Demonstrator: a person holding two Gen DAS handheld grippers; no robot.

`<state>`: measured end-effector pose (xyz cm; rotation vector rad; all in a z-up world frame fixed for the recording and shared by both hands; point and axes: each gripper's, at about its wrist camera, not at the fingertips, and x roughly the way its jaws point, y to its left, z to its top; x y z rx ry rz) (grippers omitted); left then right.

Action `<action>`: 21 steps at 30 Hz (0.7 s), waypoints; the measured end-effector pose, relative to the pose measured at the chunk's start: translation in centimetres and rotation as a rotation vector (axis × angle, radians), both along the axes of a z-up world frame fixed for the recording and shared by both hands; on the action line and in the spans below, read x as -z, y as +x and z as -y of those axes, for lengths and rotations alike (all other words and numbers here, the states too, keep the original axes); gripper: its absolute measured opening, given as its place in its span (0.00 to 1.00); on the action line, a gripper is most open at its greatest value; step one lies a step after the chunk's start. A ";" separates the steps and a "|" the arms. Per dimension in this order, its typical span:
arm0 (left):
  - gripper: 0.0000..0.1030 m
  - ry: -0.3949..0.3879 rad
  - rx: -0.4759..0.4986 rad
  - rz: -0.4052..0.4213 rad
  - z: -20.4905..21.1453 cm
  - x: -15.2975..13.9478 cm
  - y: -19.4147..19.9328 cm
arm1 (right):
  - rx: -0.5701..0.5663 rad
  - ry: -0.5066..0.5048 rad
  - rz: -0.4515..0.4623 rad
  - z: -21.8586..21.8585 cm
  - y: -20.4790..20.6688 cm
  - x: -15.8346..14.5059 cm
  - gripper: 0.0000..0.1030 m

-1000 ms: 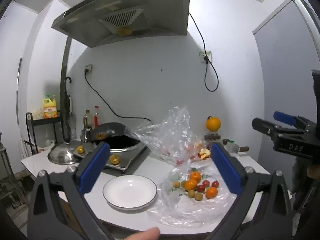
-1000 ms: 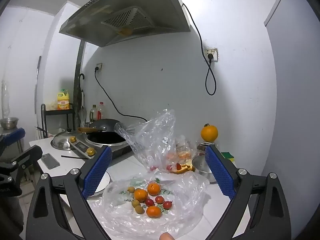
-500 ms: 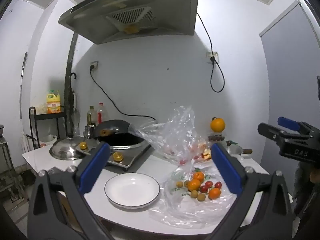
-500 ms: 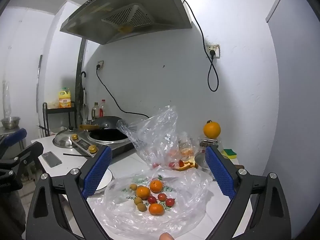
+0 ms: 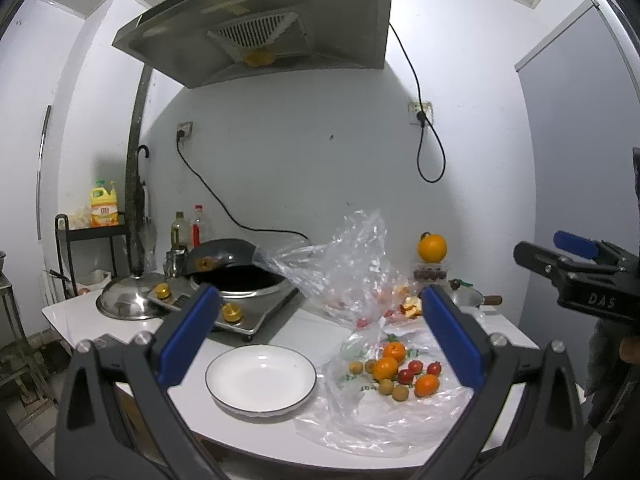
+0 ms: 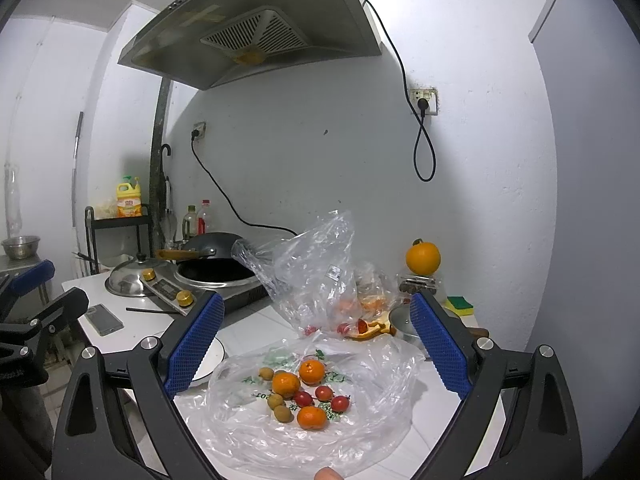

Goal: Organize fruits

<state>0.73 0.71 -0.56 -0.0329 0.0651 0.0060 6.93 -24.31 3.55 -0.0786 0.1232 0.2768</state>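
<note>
From the left wrist view, your left gripper (image 5: 318,330) hangs spread wide and empty above the worktop's (image 5: 80,314) front edge. The white plate (image 5: 261,376) near that edge holds nothing, so you have not started sorting. All the loose fruits (image 5: 396,372) (small oranges, red tomatoes, brown longan-like ones) lie on the flattened plastic bag (image 5: 384,420) just beside the plate, toward the right corner. Your right gripper (image 5: 576,264) shows at the right; its body reads "DAS", and its jaws look apart.

From the right wrist view, your right gripper (image 6: 316,338) is spread and empty, with the fruits (image 6: 304,394) framed between its fingers. Every piece is left to move. The bag (image 6: 312,436) carries green print too crumpled to read. A yellow bottle (image 6: 129,201) on the rack has a label too small to read.
</note>
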 end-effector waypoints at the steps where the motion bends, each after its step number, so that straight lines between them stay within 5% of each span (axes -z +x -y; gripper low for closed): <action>1: 0.99 0.002 -0.001 -0.003 0.0 0.0 0.1 | 0.002 0.000 -0.002 0.0 0.0 -0.1 0.93; 21: 0.99 0.004 -0.006 0.001 0.1 0.1 0.1 | 0.002 0.006 0.000 0.7 0.0 0.2 0.93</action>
